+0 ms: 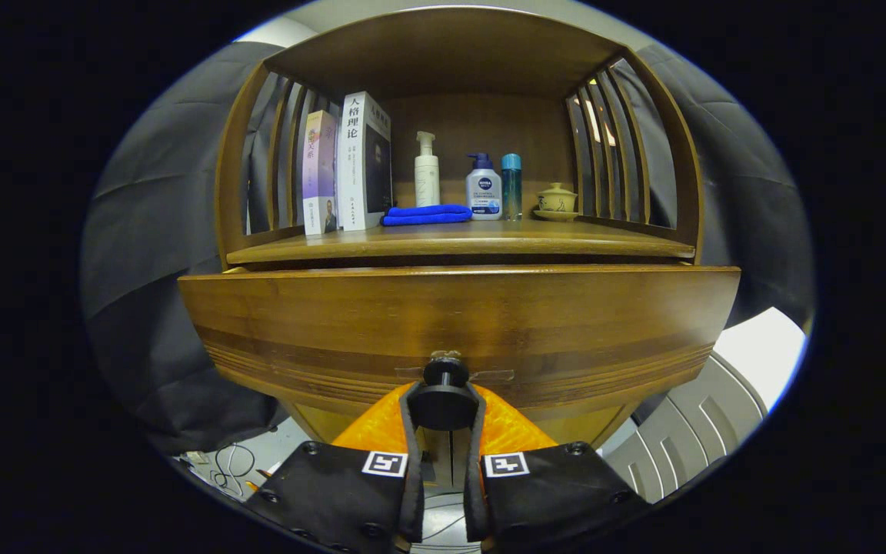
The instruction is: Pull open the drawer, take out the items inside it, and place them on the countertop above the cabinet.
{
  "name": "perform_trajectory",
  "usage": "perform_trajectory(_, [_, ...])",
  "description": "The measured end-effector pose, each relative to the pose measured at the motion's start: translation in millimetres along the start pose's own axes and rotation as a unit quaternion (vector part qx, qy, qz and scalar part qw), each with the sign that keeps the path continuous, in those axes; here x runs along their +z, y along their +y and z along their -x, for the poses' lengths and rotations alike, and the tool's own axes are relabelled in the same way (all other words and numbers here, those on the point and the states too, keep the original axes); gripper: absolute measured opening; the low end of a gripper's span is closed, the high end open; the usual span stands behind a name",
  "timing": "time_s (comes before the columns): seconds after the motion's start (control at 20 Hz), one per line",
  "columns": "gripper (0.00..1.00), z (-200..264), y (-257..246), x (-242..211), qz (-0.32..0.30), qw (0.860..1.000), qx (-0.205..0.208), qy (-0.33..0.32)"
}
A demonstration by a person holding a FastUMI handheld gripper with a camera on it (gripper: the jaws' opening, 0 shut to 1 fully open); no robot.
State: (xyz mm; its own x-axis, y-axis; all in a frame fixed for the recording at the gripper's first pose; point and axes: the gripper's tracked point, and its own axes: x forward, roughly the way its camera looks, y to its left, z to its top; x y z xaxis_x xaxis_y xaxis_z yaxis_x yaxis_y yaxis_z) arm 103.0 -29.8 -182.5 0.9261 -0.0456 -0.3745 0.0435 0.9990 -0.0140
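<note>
Clamping the round black knob (444,400) of the wooden drawer (458,327), the gripper (444,412) has both fingers pressed against the knob's sides. The drawer front stands pulled out just ahead of the fingers, below the counter (458,240) carrying books (347,165), a blue cloth (426,215) and bottles (483,187).

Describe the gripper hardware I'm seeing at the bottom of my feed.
The gripper has two slim fingers rising from two dark, bolted blocks. Each block carries a square black-and-white fiducial marker. Quilted orange padding sits behind the fingers.
</note>
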Motion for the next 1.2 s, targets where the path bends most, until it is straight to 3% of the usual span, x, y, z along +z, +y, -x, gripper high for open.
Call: perform_trajectory(1.2, [0.23,81.3,4.2,-38.4,0.025,1.0,0.016,0.004])
